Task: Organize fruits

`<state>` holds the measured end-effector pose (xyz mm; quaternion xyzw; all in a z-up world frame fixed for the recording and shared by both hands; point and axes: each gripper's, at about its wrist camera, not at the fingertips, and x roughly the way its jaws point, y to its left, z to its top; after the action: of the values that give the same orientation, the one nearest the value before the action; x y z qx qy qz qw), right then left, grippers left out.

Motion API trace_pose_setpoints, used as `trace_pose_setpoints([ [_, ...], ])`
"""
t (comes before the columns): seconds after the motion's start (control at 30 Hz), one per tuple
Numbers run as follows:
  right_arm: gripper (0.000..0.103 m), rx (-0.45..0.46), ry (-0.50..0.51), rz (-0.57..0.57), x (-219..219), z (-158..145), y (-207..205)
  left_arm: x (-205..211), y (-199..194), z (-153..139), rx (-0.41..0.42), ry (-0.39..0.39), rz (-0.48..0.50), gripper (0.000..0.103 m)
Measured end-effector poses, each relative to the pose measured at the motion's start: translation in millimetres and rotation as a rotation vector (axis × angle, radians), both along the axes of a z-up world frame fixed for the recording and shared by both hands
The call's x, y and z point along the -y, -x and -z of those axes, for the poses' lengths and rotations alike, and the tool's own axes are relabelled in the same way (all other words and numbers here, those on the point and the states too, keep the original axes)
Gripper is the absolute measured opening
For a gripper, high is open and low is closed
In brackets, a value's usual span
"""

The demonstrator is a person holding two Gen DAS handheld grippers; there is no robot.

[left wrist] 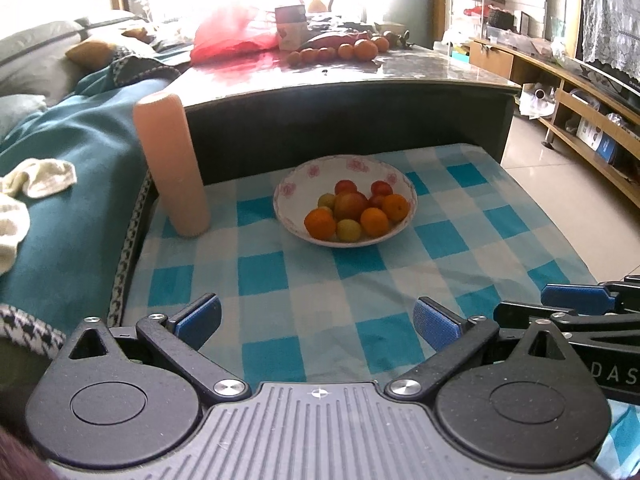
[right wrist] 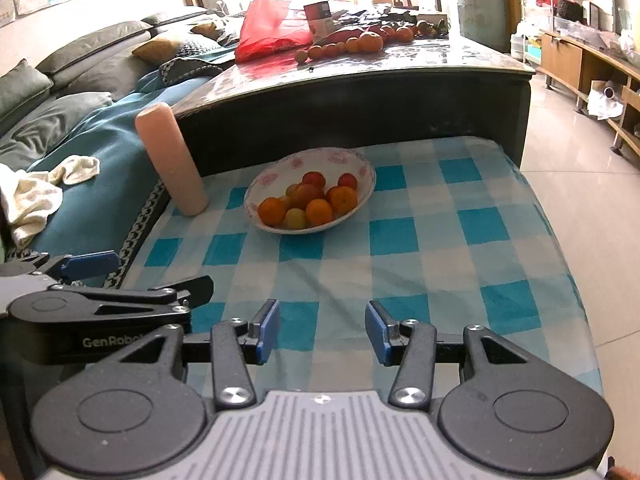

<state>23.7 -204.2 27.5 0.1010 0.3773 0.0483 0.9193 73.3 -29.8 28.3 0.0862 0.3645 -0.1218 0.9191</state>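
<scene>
The fruits (left wrist: 354, 210) I'm after, oranges, red ones and a few yellow-green, sit piled in a white floral bowl (left wrist: 292, 184) on the blue checked cloth (left wrist: 260, 276), straight ahead of both tongs and well apart from them. My left gripper (left wrist: 316, 322) and right gripper (right wrist: 322, 330) hover side by side over the near cloth, each spread wide with nothing between its blue pads. A pink cylinder (left wrist: 172, 164) stands upright ahead-left of the bowl, and beyond it more oranges (left wrist: 344, 51) line a dark glossy table (left wrist: 420, 68).
</scene>
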Motion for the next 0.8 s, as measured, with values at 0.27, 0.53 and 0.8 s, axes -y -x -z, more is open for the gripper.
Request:
trace_pose_setpoints([
  [0.27,0.061,-0.014,0.01,-0.014,-7,3,18,-5,18,4,-0.016,-0.005,-0.008,0.103],
  [0.53,0.061,-0.025,0.017,-0.022,-11,6,31,-8,32,7,-0.029,-0.004,-0.02,0.103],
  [0.8,0.061,-0.049,0.025,-0.027,-14,11,41,-8,44,12,-0.039,-0.015,-0.026,0.103],
])
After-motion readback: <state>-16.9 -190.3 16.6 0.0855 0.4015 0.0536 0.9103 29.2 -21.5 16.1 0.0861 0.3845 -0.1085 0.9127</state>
